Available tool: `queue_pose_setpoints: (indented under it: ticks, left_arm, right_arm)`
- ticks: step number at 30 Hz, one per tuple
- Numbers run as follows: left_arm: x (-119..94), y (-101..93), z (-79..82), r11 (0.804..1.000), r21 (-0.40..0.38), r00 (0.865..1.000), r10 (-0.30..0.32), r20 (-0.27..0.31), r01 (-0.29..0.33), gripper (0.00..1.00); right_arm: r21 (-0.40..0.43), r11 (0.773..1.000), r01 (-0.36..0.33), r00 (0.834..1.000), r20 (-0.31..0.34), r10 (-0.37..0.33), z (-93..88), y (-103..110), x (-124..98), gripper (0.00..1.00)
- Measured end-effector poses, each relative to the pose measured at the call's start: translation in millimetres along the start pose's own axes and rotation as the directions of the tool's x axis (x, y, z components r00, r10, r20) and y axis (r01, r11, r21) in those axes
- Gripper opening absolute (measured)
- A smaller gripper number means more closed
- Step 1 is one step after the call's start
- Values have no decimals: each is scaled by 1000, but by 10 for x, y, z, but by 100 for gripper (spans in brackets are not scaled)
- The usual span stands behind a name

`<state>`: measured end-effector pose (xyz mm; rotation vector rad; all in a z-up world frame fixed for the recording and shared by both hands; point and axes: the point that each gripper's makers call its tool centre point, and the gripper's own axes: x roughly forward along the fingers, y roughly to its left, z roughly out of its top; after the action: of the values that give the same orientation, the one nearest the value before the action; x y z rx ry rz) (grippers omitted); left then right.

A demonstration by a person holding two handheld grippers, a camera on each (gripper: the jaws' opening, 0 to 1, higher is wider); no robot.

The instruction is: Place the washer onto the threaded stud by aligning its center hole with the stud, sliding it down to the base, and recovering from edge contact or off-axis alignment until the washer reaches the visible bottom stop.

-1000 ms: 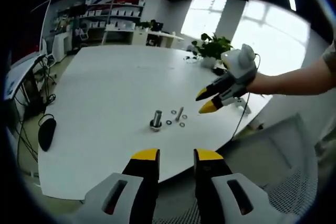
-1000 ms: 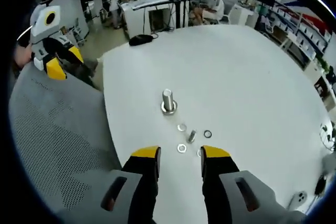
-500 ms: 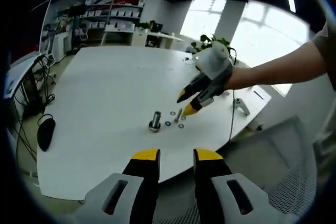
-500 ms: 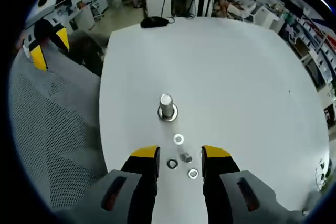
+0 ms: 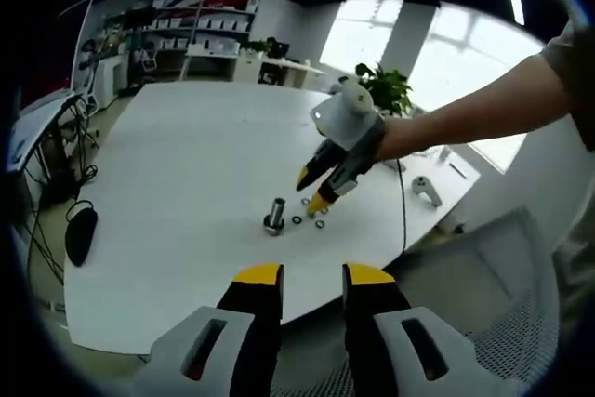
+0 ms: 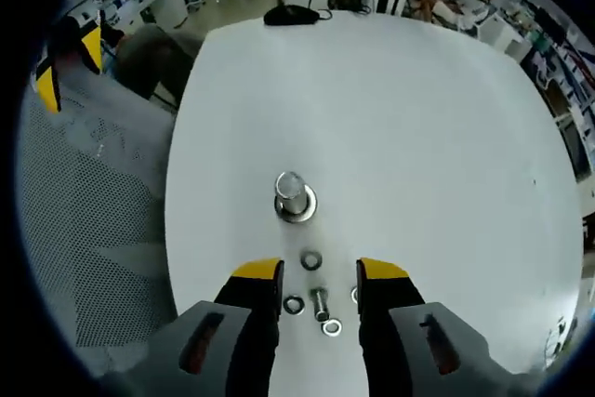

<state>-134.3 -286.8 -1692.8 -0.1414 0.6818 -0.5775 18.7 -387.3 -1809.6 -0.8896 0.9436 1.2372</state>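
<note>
A short metal threaded stud [image 6: 295,197] stands upright on its wide base on the white table [image 6: 400,127]. Just in front of it lie loose washers [image 6: 311,259] [image 6: 294,304] and a small bolt [image 6: 321,302]. My right gripper [image 6: 319,274] hovers open over these small parts, with nothing between its fingers. In the left gripper view the right gripper [image 5: 314,189] points down beside the stud [image 5: 276,214] and a washer [image 5: 321,223]. My left gripper [image 5: 312,276] is open and empty, held back past the table's near edge.
A grey mesh chair [image 6: 84,230] stands at the table's edge, and the left gripper [image 6: 60,67] shows above it. A black mouse [image 5: 82,234] lies at the table's left end. A potted plant [image 5: 381,86] and a small white object [image 5: 426,191] stand at the far right.
My right gripper has come in over the table and down toward the washers beside the stud, which now lie between its jaws in its own view. The left gripper has stayed put.
</note>
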Motion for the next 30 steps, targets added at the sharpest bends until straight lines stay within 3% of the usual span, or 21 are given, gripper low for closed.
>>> queue_pose_setpoints:
  ticks: [4,8,10,17,23,30]
  left_arm:
    - [-1,-1,3,1000,1,1000,-2,3,2,23]
    - [-1,-4,10,1000,-2,1000,-4,8,4,22]
    - [-1,-5,13,1000,-3,1000,-5,10,5,22]
    - [-4,-4,15,1000,-6,1000,-6,13,6,22]
    - [-3,-9,15,1000,-6,1000,-8,14,8,22]
    - [-4,-5,14,1000,-7,1000,-8,15,9,22]
  right_arm:
    - [-52,999,10,1000,-4,-10,39,-46,5,36]
    - [-39,999,-6,1000,-15,5,76,-55,55,38]
    - [-43,998,-44,998,-43,42,42,4,117,38]
    - [-57,995,-76,991,-113,70,-61,50,227,38]
    - [-67,994,-90,988,-133,81,-61,61,267,30]
    - [-96,990,-100,983,-167,83,-113,98,348,29]
